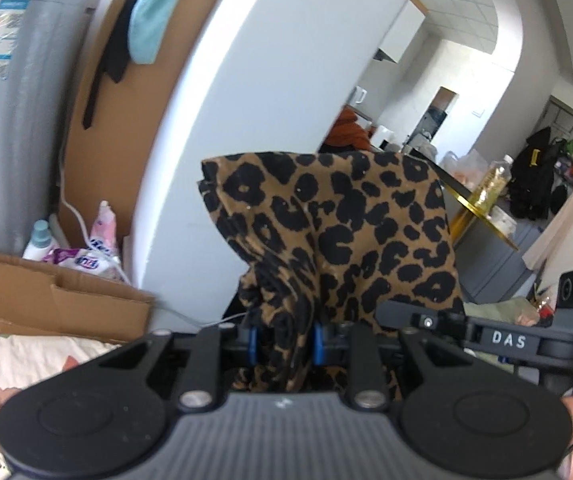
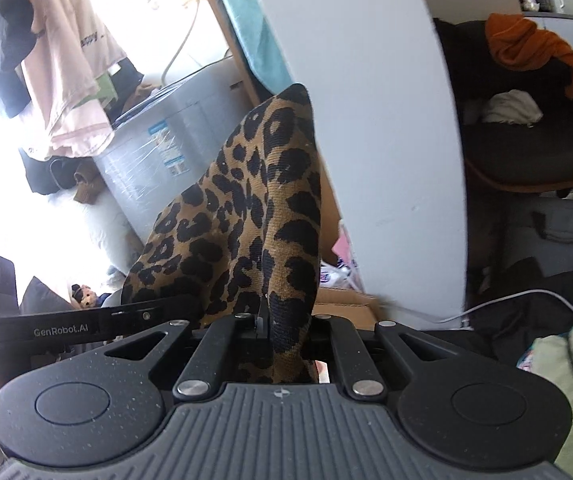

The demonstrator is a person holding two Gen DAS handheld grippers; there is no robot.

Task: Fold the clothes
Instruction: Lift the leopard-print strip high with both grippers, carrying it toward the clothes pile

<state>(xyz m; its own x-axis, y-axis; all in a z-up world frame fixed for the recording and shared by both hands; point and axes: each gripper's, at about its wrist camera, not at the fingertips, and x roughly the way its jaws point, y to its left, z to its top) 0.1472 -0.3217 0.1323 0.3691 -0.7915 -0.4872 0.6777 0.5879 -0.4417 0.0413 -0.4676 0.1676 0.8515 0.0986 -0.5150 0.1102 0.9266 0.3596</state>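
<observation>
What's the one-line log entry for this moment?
left gripper: shut on leopard-print garment | right gripper: shut on leopard-print garment | garment lifted, bunched, unfolded

The leopard-print garment (image 1: 350,232) stands bunched and upright, pinched at two points, off any surface.

Left tool (image 1: 284,344): jaws drawn close, blue-padded fingertips (image 1: 252,342) pinching a gathered bunch of leopard-print garment (image 1: 338,232), which rises ahead of the fingers. Right tool (image 2: 274,326): jaws nearly together, clamped on a fold of the same leopard-print fabric, cloth standing up from the grip in a peak. Each tool shows at the edge of the other's wrist view, so the two sit close side by side.
</observation>
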